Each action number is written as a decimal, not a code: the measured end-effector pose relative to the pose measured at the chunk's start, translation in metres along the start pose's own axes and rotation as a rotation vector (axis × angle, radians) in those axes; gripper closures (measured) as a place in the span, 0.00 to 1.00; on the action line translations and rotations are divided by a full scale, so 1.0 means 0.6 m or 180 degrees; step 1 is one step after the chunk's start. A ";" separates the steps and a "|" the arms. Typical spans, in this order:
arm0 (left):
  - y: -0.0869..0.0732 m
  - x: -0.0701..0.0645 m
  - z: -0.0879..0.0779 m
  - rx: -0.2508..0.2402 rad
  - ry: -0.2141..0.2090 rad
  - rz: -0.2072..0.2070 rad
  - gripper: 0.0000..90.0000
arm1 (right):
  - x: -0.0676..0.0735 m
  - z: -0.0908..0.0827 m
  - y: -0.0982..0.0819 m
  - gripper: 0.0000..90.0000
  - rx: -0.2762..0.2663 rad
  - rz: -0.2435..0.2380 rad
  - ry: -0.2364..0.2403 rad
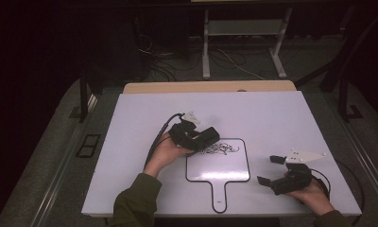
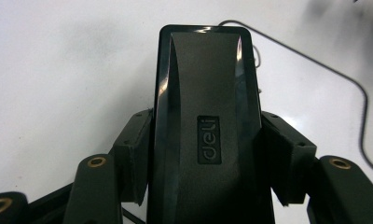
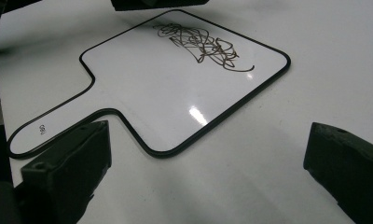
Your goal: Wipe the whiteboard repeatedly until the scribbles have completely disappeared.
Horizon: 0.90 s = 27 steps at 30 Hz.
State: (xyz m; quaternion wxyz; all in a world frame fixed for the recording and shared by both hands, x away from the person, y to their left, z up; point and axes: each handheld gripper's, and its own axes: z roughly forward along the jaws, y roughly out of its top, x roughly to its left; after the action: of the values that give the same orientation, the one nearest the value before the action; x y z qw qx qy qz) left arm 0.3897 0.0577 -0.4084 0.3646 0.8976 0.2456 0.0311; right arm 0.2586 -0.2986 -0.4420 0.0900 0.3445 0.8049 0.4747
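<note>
black eraser [image 2: 205, 116] clamped in left gripper [image 1: 210, 137] by scribble [image 3: 201, 44] on whiteboard paddle [image 3: 142, 107], right gripper [image 1: 271, 170] wide open

The eraser [image 2: 205, 126] runs off the left gripper view's bottom edge, hiding most of the whiteboard's scribble [image 2: 255, 56].
</note>
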 end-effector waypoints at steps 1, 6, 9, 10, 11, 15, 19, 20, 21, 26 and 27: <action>0.000 0.001 0.003 0.0012 0.0043 0.0027 0.44 | 0.000 0.000 0.000 0.00 0.0004 -0.0002 0.0001; -0.003 0.000 0.017 0.0092 0.0203 0.0082 0.44 | 0.000 0.000 0.000 0.00 0.0011 0.0007 -0.0001; -0.003 -0.002 0.024 0.0176 0.0322 0.0106 0.44 | 0.000 0.000 0.000 0.00 0.0012 0.0004 -0.0003; -0.003 -0.003 0.026 0.0183 0.0358 0.0102 0.44 | 0.000 0.000 0.000 0.00 0.0011 0.0003 -0.0003; -0.003 -0.003 0.028 0.0188 0.0372 0.0104 0.44 | -0.001 0.000 0.000 0.00 0.0009 0.0001 -0.0004; -0.004 -0.002 0.032 0.0175 0.0381 0.0074 0.44 | -0.001 0.000 -0.001 0.00 0.0012 0.0003 -0.0005; -0.005 0.001 0.035 0.0200 0.0387 0.0076 0.44 | -0.003 -0.001 -0.002 0.00 0.0006 0.0002 -0.0004; -0.006 0.001 0.036 0.0192 0.0391 0.0062 0.44 | -0.003 -0.001 -0.002 0.00 0.0007 0.0003 -0.0003; -0.006 0.002 0.037 0.0198 0.0395 0.0080 0.44 | -0.003 -0.001 -0.002 0.00 0.0009 0.0004 -0.0002; -0.008 -0.003 0.044 0.0242 0.0406 0.0072 0.44 | -0.002 -0.001 -0.002 0.00 0.0026 0.0008 -0.0003; -0.009 -0.002 0.045 0.0252 0.0402 0.0082 0.44 | -0.002 -0.001 -0.002 0.00 0.0024 0.0008 -0.0002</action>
State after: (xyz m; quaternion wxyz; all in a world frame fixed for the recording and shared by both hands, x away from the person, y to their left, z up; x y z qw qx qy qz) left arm 0.3927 0.0428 -0.4316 0.3122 0.9107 0.2576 0.0827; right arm 0.2590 -0.3002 -0.4430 0.0884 0.3460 0.8062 0.4717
